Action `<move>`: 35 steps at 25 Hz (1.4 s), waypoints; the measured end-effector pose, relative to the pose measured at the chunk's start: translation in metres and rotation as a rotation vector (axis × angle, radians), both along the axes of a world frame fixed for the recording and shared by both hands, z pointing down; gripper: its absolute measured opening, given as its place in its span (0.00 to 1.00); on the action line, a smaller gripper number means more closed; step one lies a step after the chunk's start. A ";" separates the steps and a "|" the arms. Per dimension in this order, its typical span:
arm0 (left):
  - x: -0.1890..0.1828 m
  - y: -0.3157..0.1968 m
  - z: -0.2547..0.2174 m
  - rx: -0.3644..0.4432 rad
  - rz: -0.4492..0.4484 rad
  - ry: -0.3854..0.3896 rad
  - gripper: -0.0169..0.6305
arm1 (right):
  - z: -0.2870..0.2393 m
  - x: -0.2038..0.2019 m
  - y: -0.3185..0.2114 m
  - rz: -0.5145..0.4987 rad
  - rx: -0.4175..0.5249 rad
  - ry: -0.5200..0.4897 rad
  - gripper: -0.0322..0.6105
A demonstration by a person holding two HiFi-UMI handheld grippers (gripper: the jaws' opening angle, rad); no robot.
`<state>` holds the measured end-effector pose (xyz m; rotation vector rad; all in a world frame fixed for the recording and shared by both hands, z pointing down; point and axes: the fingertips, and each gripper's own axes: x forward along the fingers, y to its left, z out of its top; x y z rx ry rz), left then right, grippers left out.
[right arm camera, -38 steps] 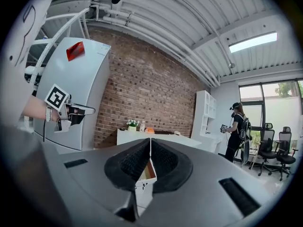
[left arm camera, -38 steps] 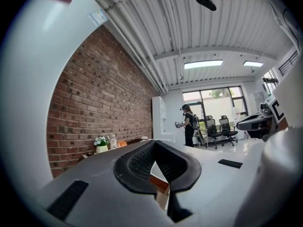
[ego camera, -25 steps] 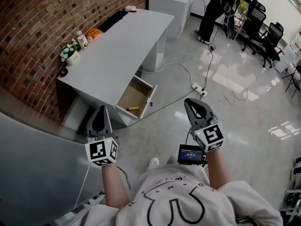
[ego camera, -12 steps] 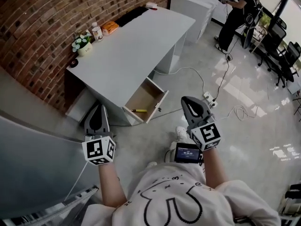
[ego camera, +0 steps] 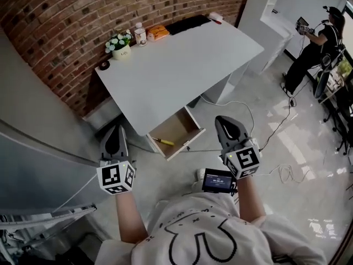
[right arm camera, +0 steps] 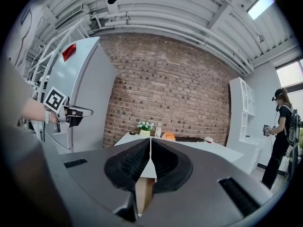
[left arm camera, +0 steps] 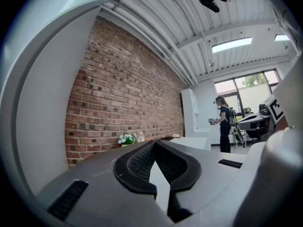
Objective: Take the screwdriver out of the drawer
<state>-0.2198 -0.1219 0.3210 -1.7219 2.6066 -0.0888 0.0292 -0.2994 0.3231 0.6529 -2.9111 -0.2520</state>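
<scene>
- Our left tool [ego camera: 115, 131] and right tool [ego camera: 225, 121] sit pinched together, empty.
- Screwdriver [ego camera: 164, 142] in the drawer [ego camera: 177, 126] looks light, rigid; we'd pinch its yellow handle.

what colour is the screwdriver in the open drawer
Yellow; the screwdriver shows best in the head view.

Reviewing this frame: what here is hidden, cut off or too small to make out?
- Screwdriver: head view, too small to tell its tip type; neither gripper view shows it.
- Drawer back end: head view, hidden beneath the desk top.
- Waist screen: head view, readout too small.
- Orange item on the desk: head view, too small to identify.
</scene>
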 end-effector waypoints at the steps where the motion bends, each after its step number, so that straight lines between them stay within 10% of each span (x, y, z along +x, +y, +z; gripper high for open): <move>1: 0.001 -0.003 0.000 -0.001 -0.029 0.001 0.05 | 0.000 -0.004 -0.011 -0.025 -0.004 0.001 0.08; 17: 0.031 0.023 0.021 -0.069 -0.514 0.027 0.05 | 0.033 -0.085 -0.077 -0.502 -0.065 0.053 0.08; 35: 0.084 0.099 0.040 -0.102 -0.806 0.107 0.05 | 0.071 -0.119 -0.028 -0.810 -0.100 0.176 0.08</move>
